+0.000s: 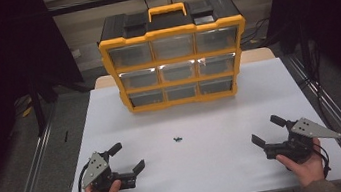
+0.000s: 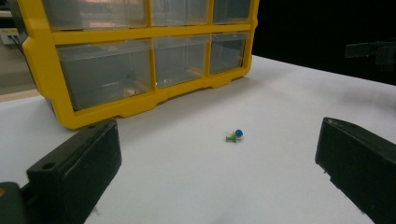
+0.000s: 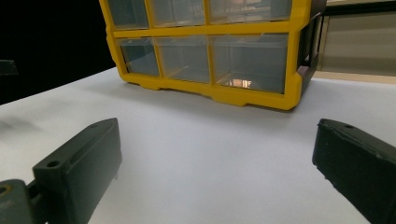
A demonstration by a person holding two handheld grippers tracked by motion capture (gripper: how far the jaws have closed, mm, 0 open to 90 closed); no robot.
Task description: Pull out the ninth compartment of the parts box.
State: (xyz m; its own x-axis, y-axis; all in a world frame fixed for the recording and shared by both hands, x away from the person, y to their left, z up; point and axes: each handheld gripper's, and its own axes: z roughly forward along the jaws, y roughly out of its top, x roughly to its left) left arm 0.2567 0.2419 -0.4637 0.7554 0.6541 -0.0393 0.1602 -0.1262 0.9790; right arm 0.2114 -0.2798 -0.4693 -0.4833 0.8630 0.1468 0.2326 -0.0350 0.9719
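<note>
A yellow and black organizer (image 1: 175, 57) with clear drawers stands at the back of the white table (image 1: 212, 120). A few small pushpins (image 1: 178, 139) lie together in the table's middle; the left gripper view shows a blue one and a green one (image 2: 234, 135). My left gripper (image 1: 127, 157) rests near the front left, open, nothing between its jaws, pointing toward the pins. My right gripper (image 1: 267, 130) rests at the front right, open and empty. The organizer (image 2: 140, 60) fills the upper left of the left gripper view, and its lower drawers (image 3: 210, 51) sit ahead in the right gripper view.
Metal rails run along both sides of the table. Beyond the organizer are a wooden board edge and cables on the floor. Dark curtains close off left and right. White surface stretches between the pins and both grippers.
</note>
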